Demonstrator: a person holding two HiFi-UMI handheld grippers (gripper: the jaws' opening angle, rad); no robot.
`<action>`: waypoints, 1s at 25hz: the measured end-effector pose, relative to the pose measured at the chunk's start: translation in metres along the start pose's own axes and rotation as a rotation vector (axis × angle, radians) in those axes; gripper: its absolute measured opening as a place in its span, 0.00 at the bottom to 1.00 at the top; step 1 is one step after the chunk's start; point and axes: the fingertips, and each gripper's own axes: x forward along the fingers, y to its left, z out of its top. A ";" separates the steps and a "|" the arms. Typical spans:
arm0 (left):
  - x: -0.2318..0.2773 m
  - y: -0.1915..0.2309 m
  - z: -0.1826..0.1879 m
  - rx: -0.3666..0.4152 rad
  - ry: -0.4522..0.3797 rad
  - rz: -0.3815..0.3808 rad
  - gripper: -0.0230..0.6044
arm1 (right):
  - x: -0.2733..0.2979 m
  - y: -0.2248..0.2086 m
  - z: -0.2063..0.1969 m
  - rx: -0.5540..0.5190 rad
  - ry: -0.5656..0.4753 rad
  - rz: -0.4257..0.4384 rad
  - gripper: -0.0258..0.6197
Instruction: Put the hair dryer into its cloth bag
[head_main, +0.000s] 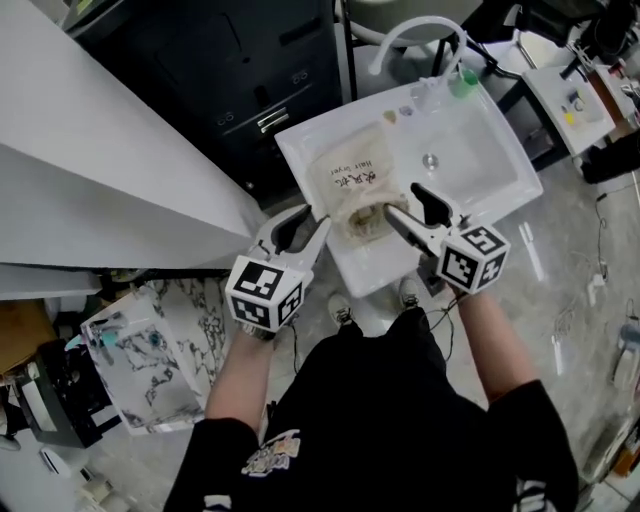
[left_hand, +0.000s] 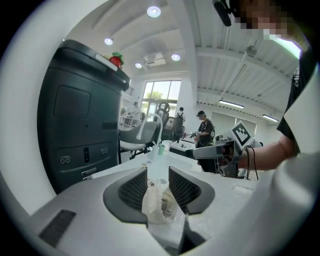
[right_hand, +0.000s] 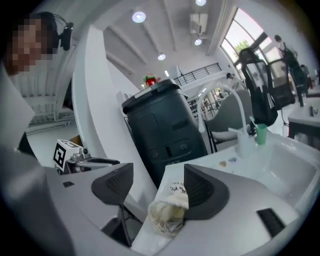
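Note:
A cream cloth bag (head_main: 355, 180) with handwritten lettering lies on the left part of a white basin (head_main: 490, 150). Its bunched mouth faces the near edge. The bag bulges, and no hair dryer shows outside it. My left gripper (head_main: 315, 217) hovers at the bag's left side with its jaws apart; in the left gripper view (left_hand: 157, 175) the bag (left_hand: 159, 205) lies beyond the gap, not pinched. My right gripper (head_main: 402, 200) hangs over the bag's mouth, open wide; in the right gripper view (right_hand: 157, 172) the gathered mouth (right_hand: 167, 212) sits below the jaws.
A curved white faucet (head_main: 415, 35) and a green cup (head_main: 463, 82) stand at the basin's far rim. A dark cabinet (head_main: 240, 80) rises behind, with a slanted white panel (head_main: 110, 170) at the left. A marbled box (head_main: 150, 350) sits on the floor. People stand far off (left_hand: 202, 127).

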 end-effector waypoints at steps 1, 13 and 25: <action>-0.007 -0.002 0.009 0.011 -0.020 0.010 0.23 | -0.005 0.007 0.013 -0.046 -0.026 0.013 0.53; -0.050 -0.055 0.063 0.045 -0.181 0.162 0.23 | -0.068 0.052 0.097 -0.214 -0.191 0.212 0.53; -0.035 -0.167 0.040 0.021 -0.203 0.300 0.23 | -0.141 0.039 0.062 -0.255 -0.136 0.372 0.46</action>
